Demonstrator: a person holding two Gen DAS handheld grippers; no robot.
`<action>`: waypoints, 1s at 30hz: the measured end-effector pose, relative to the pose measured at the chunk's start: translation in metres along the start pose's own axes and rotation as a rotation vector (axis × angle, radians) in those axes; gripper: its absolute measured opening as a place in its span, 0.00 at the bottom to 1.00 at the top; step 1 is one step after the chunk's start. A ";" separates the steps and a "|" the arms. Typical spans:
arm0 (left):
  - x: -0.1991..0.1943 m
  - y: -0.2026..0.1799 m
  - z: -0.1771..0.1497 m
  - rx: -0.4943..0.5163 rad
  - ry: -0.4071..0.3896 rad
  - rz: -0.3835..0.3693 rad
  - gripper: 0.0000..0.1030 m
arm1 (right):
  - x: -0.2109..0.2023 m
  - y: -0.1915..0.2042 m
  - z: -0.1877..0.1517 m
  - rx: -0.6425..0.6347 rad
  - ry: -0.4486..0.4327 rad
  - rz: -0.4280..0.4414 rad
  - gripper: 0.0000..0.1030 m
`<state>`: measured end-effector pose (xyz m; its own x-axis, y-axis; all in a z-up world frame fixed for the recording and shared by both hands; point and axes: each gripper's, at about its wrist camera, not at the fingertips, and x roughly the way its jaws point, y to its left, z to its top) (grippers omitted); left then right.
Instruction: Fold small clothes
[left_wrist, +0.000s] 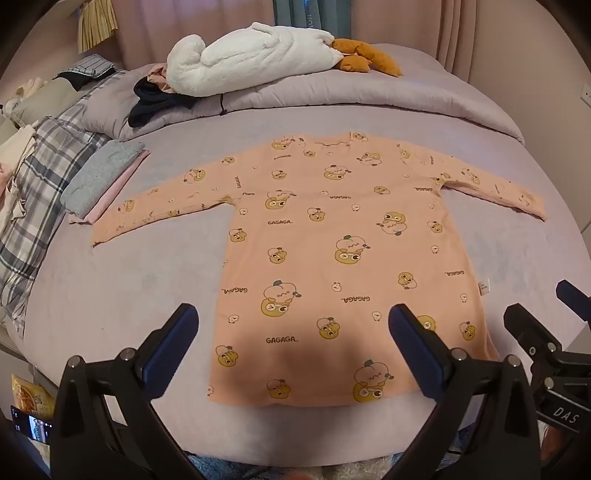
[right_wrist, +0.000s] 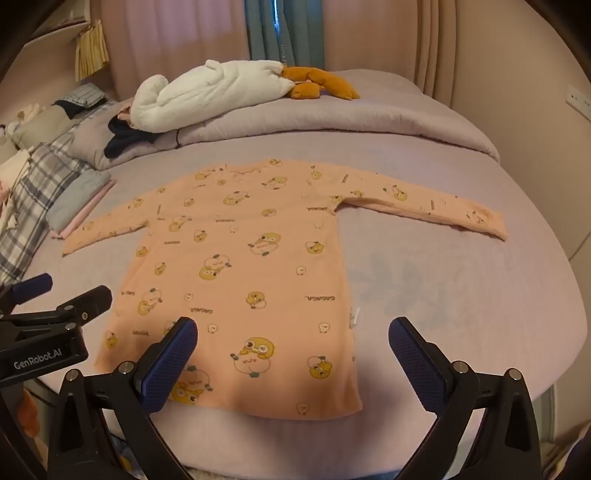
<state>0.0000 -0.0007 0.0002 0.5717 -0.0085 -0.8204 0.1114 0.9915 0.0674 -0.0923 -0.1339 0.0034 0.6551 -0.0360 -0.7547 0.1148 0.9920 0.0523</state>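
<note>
A small peach long-sleeved shirt (left_wrist: 325, 240) with yellow cartoon prints lies flat on the bed, sleeves spread out, hem toward me; it also shows in the right wrist view (right_wrist: 240, 266). My left gripper (left_wrist: 293, 328) is open and empty, hovering above the shirt's hem area. My right gripper (right_wrist: 293, 341) is open and empty above the shirt's lower right corner. The right gripper shows at the right edge of the left wrist view (left_wrist: 546, 325), and the left gripper at the left edge of the right wrist view (right_wrist: 55, 299).
Folded grey and pink clothes (left_wrist: 103, 181) sit stacked left of the shirt. A plaid blanket (left_wrist: 33, 206) lies further left. A rolled lilac duvet (left_wrist: 332, 92) with a white plush toy (left_wrist: 251, 55) and dark clothes (left_wrist: 155, 99) lies behind. The lilac bed sheet (left_wrist: 129, 280) surrounds the shirt.
</note>
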 end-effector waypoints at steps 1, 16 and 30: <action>0.000 0.001 0.000 -0.012 -0.005 -0.013 1.00 | 0.000 0.000 0.000 -0.001 -0.008 0.002 0.99; -0.001 -0.001 -0.002 0.001 -0.010 -0.007 1.00 | 0.000 -0.001 0.000 -0.007 -0.005 0.009 0.99; -0.004 -0.006 -0.005 0.015 -0.011 -0.014 1.00 | -0.001 0.001 0.000 -0.005 -0.003 0.007 0.99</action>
<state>-0.0072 -0.0055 -0.0003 0.5788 -0.0234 -0.8151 0.1316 0.9892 0.0650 -0.0928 -0.1327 0.0043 0.6584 -0.0292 -0.7521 0.1065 0.9928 0.0546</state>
